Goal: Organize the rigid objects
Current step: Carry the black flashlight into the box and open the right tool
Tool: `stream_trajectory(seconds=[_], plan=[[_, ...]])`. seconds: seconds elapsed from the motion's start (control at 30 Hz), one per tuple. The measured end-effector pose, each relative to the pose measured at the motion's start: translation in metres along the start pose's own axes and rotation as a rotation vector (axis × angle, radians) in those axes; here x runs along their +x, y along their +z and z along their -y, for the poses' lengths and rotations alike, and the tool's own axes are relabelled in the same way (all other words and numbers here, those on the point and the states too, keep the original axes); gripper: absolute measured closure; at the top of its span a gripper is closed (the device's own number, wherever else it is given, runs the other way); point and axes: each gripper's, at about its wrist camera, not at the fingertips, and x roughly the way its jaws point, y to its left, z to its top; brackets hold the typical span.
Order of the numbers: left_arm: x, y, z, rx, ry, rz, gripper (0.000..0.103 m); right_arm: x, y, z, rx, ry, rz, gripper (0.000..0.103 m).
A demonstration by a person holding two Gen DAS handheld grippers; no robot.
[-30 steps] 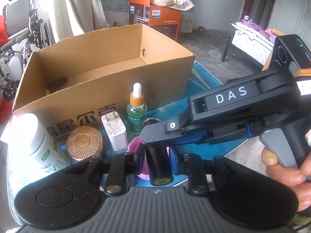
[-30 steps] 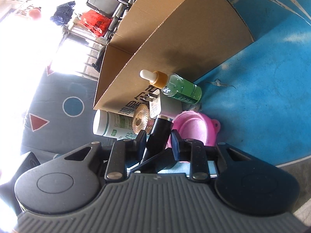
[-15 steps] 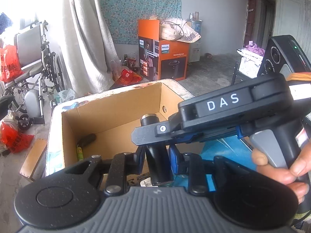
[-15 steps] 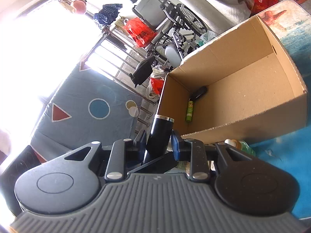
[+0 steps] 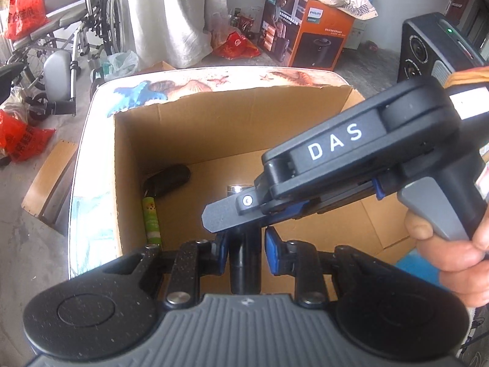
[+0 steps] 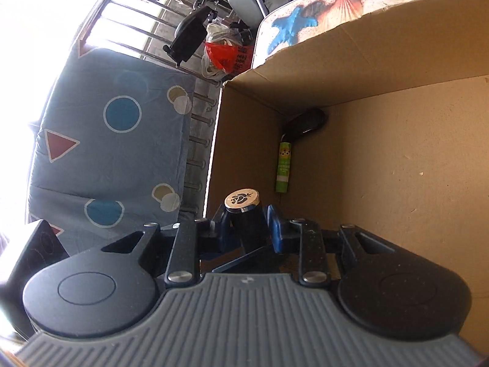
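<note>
Both grippers hold one black cylinder with a silver cap [image 6: 243, 214] over the open cardboard box [image 5: 214, 116]. My left gripper [image 5: 244, 250] is shut on the cylinder's [image 5: 244, 263] lower body. My right gripper [image 6: 246, 229] is shut on it just below the cap; its body marked DAS [image 5: 351, 165] crosses the left wrist view. Inside the box a green tube [image 5: 152, 220] and a black oblong object [image 5: 169, 179] lie along the left wall; both also show in the right wrist view, the tube [image 6: 284, 166] and the black object [image 6: 305, 120].
The box [image 6: 382, 61] sits on a table with a seashell-print cover [image 5: 195, 84]. A wheelchair [image 5: 70, 30], red bags, an orange carton [image 5: 308, 27] and a black speaker [image 5: 434, 49] stand around. A patterned blue cloth [image 6: 116, 140] hangs at the left in the right wrist view.
Both grippers carried the black cylinder up from the table in front of the box and over its rim. They now tilt down into the box interior.
</note>
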Motion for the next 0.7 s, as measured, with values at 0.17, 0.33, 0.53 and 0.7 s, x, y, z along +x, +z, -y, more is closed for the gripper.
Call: stream_trajectory(seconds=[0.17, 0.33, 0.53, 0.7], plan=[[0.030, 0.007, -0.009, -0.001, 0.040, -0.067, 0.077, 0.037, 0.019, 0.017, 0.044, -0.026, -0.083, 0.077], [0.047, 0.009, -0.013, 0.001, 0.050, -0.118, 0.076, 0.066, 0.033, 0.026, 0.050, -0.087, -0.146, 0.075], [0.043, 0.010, -0.008, 0.010, 0.067, -0.107, 0.070, 0.090, 0.041, 0.036, 0.049, -0.106, -0.178, 0.074], [0.030, 0.009, -0.004, 0.017, 0.073, -0.080, 0.062, 0.091, 0.037, 0.038, 0.080, -0.061, -0.170, 0.056]])
